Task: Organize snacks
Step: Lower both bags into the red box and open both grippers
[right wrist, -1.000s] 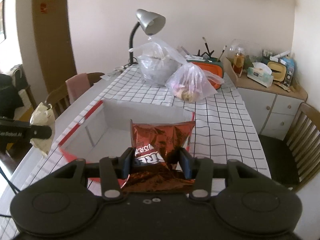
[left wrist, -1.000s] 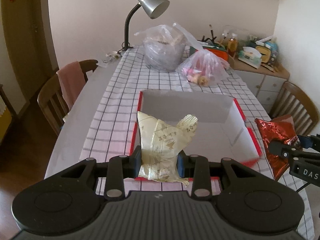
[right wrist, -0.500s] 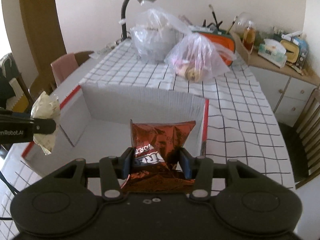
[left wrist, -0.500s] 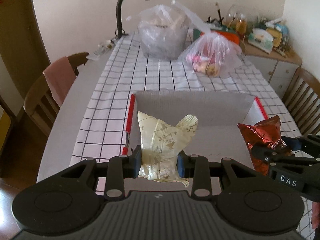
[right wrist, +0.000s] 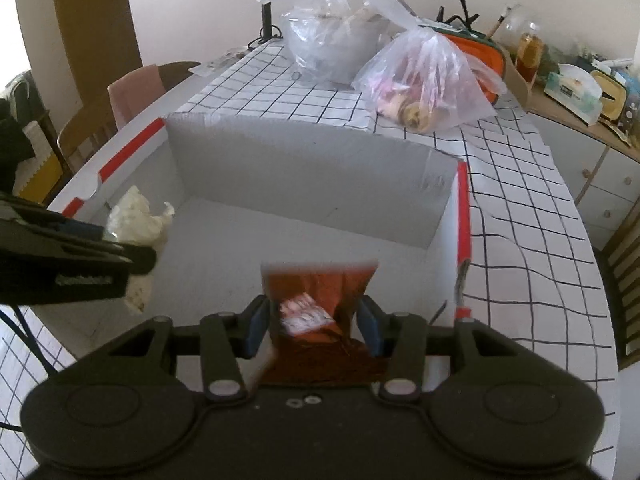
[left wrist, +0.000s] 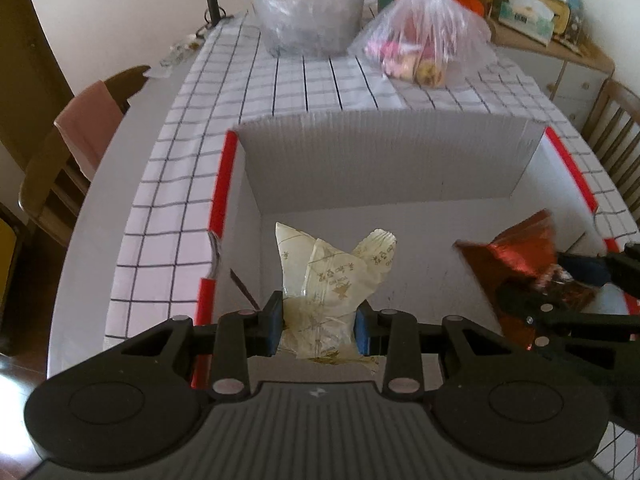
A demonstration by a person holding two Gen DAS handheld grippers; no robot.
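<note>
Left wrist view: my left gripper [left wrist: 319,326] is clamped on the pale wrapper [left wrist: 328,280], pads pressing both sides, same grip as a second ago. What has changed is the backdrop. A second ago the wrapper hung over the near edge of the box [left wrist: 384,148] with most of the table beyond it in sight; now the box floor fills the space behind it and the red-edged left wall stands beside my jaws. I have come down and forward, so the wrapper hangs inside the box, left half, not yet on the floor as far as I can tell. The red bag [left wrist: 528,256] has come in from beyond the right rim to well within the walls.

Right wrist view: my right gripper [right wrist: 316,326] is closed on the red bag [right wrist: 320,312], which is blurred. Earlier the near rim showed under it; now only floor and the far wall lie behind, so it too is inside, right half. The wrapper [right wrist: 138,220] shows at left, over the left wall.

I judge both snacks are placed for release; a little more descent, then open.
</note>
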